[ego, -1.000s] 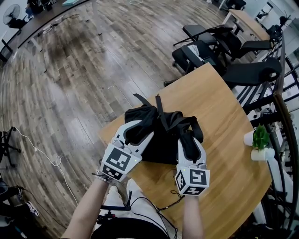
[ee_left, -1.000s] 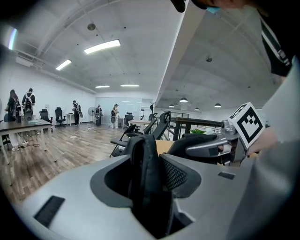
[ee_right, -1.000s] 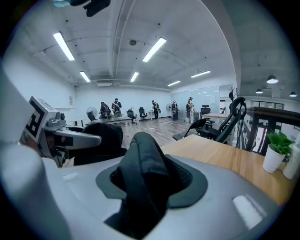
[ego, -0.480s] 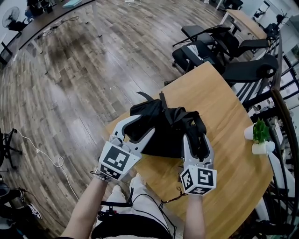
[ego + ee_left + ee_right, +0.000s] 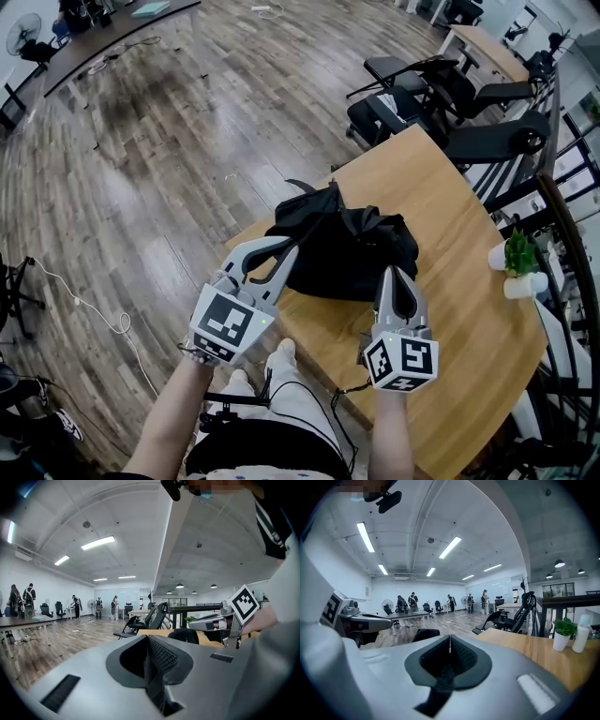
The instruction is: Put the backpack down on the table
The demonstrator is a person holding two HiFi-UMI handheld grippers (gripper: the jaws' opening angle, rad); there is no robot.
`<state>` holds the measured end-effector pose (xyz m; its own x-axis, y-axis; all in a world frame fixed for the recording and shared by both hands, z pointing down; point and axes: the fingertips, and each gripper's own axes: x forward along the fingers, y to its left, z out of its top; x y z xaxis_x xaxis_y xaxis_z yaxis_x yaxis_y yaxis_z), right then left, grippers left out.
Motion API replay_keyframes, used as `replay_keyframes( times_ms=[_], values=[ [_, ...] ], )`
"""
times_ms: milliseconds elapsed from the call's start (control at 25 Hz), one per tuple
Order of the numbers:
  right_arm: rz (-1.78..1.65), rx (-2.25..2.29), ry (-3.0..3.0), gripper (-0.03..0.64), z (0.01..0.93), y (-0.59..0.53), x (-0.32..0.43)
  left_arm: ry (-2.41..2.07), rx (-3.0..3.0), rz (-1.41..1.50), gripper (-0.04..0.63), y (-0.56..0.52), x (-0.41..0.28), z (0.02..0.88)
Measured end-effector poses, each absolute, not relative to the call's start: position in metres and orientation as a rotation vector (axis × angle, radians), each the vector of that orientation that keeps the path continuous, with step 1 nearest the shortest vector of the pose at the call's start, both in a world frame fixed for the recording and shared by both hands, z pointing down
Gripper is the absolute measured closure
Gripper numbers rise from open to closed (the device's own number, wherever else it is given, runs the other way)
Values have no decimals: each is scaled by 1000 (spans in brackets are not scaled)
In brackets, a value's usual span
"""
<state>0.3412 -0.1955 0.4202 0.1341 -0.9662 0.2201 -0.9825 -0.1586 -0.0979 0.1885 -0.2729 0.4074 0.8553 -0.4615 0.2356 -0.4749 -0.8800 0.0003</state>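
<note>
The black backpack (image 5: 347,251) lies slumped on the wooden table (image 5: 450,211) near its front-left edge, with its straps loose on top. My left gripper (image 5: 291,246) hangs just short of the bag's left side, and my right gripper (image 5: 395,274) is at the bag's near right edge. The jaws of both are closing, and their pads meet with nothing between them. In the left gripper view the closed jaws (image 5: 149,638) point past the backpack (image 5: 186,635). The right gripper view shows its tips (image 5: 450,638) together and the backpack (image 5: 424,633) low at the left.
A small green plant in a white pot (image 5: 521,265) and a white bottle (image 5: 581,637) stand at the table's right edge. Black office chairs (image 5: 412,94) crowd the table's far end, and a dark railing (image 5: 562,216) runs along the right. Several people stand far off across the wooden floor (image 5: 169,131).
Both grippers have let go of the backpack's fabric and drawn back toward me and upward. Their jaws, spread around the bag before, are now together. The backpack stays on the table.
</note>
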Motion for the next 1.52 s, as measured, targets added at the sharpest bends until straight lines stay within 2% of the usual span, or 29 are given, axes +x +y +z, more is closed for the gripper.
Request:
replay_keyframes(
  times_ms=[800, 1520],
  values=[
    [150, 2142, -2222, 607, 341, -139, 218, -807, 3008, 308, 589, -202, 79, 352],
    [93, 2076, -2264, 607, 322, -102, 183, -766, 3080, 246, 589, -154, 57, 321]
  ],
)
